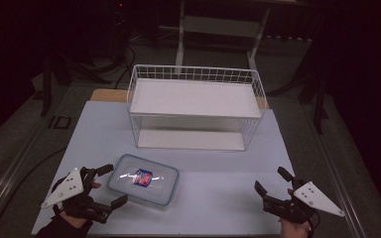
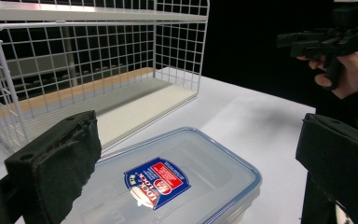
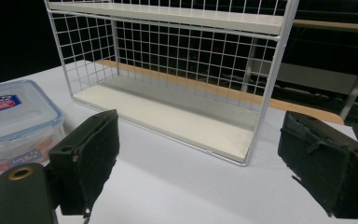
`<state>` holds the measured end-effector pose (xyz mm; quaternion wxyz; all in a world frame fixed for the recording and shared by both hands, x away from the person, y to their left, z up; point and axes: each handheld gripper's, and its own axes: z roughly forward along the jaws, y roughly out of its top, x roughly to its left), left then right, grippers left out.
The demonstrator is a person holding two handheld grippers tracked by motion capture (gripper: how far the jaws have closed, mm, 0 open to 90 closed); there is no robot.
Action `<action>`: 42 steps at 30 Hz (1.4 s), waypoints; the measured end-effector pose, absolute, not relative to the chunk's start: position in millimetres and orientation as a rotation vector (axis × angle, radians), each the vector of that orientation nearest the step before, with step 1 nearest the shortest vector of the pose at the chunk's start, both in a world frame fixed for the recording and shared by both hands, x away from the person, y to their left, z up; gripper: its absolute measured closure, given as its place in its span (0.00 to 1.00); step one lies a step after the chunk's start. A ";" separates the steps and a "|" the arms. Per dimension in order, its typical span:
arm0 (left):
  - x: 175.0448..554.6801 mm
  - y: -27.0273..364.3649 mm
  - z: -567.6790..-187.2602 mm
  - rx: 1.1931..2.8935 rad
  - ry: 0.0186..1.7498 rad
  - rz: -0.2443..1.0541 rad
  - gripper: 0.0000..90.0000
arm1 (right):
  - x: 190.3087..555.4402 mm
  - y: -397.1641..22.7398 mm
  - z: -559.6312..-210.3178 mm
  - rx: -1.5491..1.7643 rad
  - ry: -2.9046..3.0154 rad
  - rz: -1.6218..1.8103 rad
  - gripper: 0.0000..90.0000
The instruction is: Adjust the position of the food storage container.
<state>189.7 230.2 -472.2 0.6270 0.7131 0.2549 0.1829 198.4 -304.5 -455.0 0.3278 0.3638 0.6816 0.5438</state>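
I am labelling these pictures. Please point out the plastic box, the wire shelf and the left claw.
plastic box (image 1: 143, 179), high view, on its clear lid.
wire shelf (image 1: 196, 97), high view, on its white top board.
left claw (image 1: 108, 185), high view, between its fingertips.

My pale table (image 1: 218, 193) carried a white wire shelf rack (image 1: 196, 106) and, nearer me, a lidded plastic container (image 1: 143, 179).

Wide-apart tongs (image 3: 193, 163) before white wire shelf (image 3: 177, 70), lidded plastic box (image 3: 14, 121) at left.

Lidded box (image 1: 143, 179) on table (image 1: 218, 193), before wire rack (image 1: 196, 106), toward the left
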 end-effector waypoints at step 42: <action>246.7 289.5 -488.0 1.938 0.869 0.552 0.99 | 194.0 -295.6 -450.3 0.925 1.797 1.449 0.13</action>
